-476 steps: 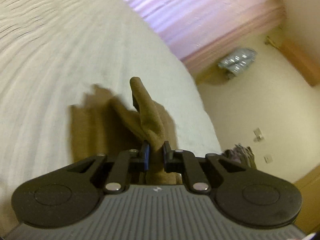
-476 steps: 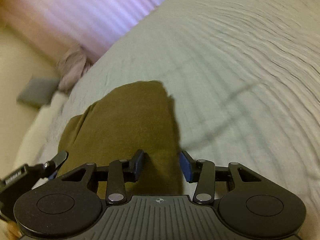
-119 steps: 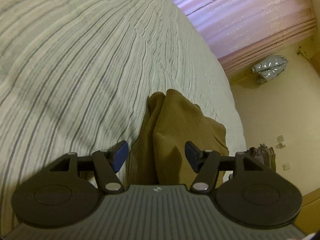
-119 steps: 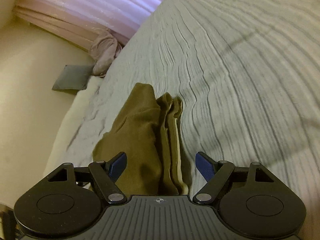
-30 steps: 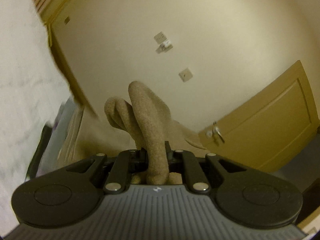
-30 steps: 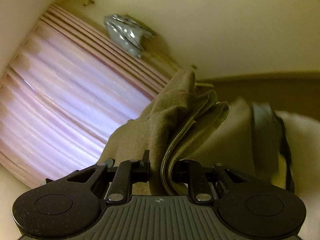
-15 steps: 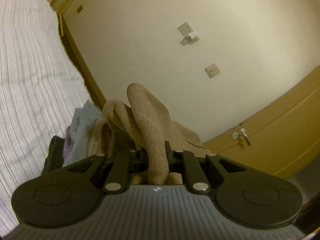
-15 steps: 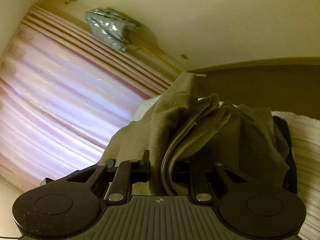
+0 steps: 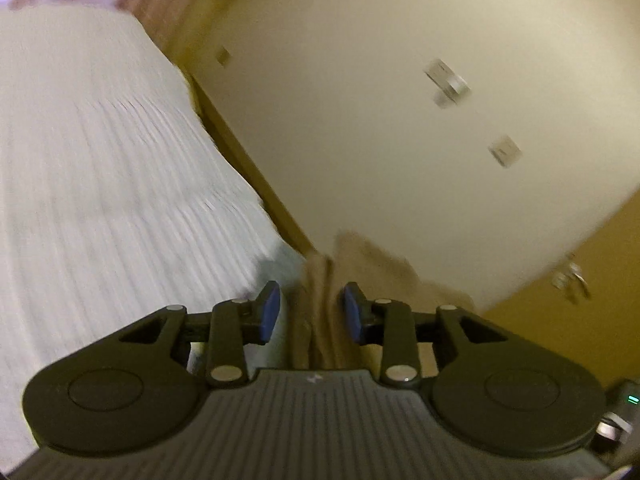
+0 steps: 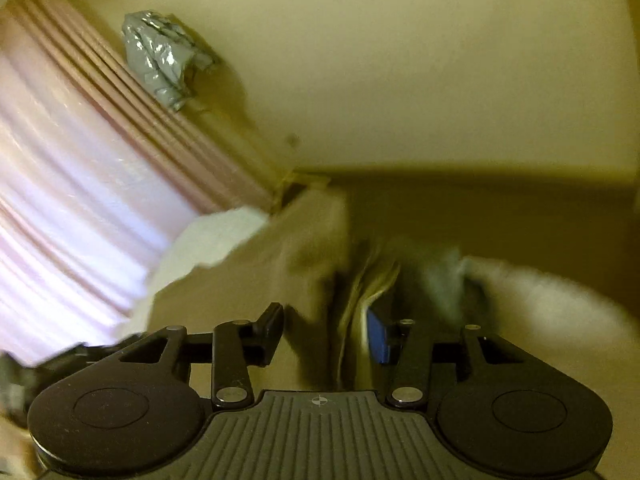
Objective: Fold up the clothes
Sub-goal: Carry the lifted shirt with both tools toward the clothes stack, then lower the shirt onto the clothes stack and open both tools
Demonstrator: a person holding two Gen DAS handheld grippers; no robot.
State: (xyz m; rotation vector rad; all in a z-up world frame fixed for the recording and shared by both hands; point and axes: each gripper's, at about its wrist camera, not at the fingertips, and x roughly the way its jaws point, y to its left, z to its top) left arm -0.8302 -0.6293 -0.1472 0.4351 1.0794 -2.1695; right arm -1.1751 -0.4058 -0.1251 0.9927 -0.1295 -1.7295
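Note:
The folded brown garment (image 9: 360, 264) lies at the corner of the striped white bed (image 9: 100, 180), its thick folded edge running between the fingers of my left gripper (image 9: 310, 300). The left jaws are opening, and both blue pads stand clear of the cloth. In the right wrist view the same brown garment (image 10: 260, 280) spreads over the bed corner (image 10: 208, 240). Its layered edge sits between the fingers of my right gripper (image 10: 326, 320), whose jaws are also opening. The picture is blurred. A pale blue-grey cloth (image 10: 444, 276) shows under and beside the brown one.
The cream wall with switch plates (image 9: 504, 152) is close behind the bed corner. A yellow-brown door with a handle (image 9: 570, 276) is at the right. Pink curtains (image 10: 60, 200) and a silver bag (image 10: 164, 60) hang at the left of the right wrist view.
Both grippers have let go of the brown garment: their jaws, shut on its folds before, now stand apart. The cloth has dropped lower, onto the bed corner.

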